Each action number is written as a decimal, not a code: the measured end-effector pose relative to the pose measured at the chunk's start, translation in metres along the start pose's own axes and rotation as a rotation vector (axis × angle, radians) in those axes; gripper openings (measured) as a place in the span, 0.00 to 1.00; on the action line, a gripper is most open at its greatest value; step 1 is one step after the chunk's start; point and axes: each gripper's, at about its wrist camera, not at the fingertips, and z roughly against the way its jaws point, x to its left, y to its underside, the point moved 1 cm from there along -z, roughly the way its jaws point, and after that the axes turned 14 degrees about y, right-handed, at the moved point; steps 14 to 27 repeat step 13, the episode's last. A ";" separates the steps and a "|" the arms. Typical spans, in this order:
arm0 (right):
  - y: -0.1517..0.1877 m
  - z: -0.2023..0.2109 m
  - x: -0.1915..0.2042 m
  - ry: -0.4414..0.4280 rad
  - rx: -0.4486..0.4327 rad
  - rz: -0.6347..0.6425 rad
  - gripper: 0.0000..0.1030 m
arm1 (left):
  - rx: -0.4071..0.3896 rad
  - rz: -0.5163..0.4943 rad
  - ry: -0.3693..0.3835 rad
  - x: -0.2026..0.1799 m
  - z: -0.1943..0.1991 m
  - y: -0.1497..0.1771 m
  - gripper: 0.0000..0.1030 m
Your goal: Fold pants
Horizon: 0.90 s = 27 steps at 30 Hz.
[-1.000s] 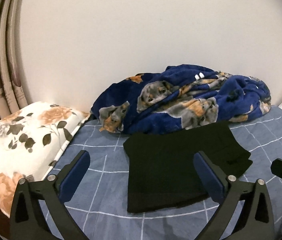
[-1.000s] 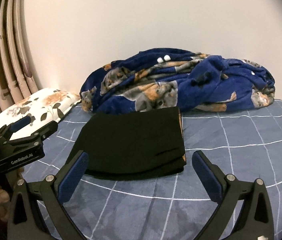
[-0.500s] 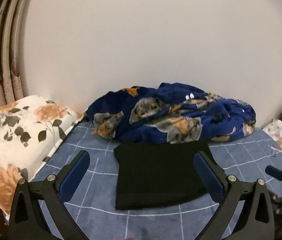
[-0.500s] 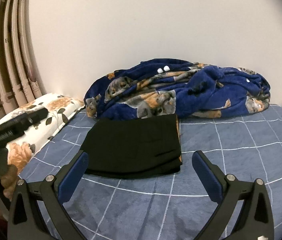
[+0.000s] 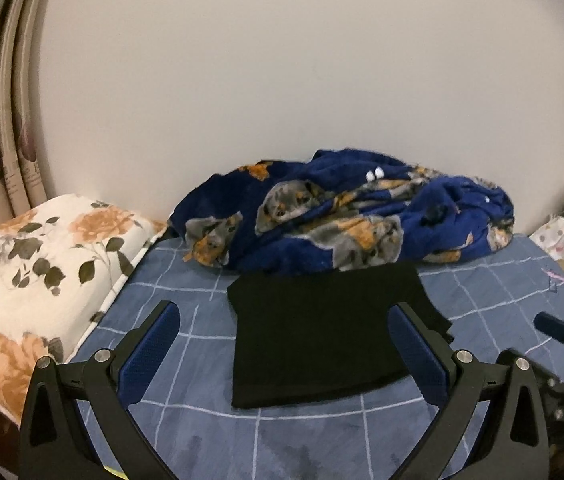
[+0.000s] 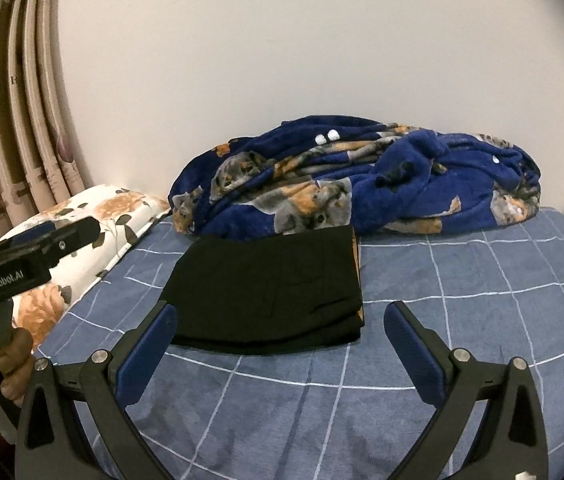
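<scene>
Blue checked bedsheet stretched back to a plain wall, with a crumpled dog-print fleece blanket at the far edge and a floral pillow on the left. We had the black pants lying as a compact folded rectangle at the middle of the bed, their far edge touching the blanket. Our left gripper and right gripper both hung spread wide on the near side of the bundle — gripping nothing. We judged the folding essentially done; what remained was to check the stacked edges at the right side and keep clear, so no layer got dragged loose.
</scene>
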 end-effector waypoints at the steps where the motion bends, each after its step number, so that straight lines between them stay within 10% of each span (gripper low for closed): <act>1: 0.000 -0.001 -0.001 0.001 0.004 -0.002 1.00 | 0.012 -0.004 0.001 -0.001 -0.003 0.002 1.00; 27: 0.002 -0.005 0.000 0.010 0.020 0.001 1.00 | 0.045 -0.009 0.005 -0.009 -0.014 0.020 1.00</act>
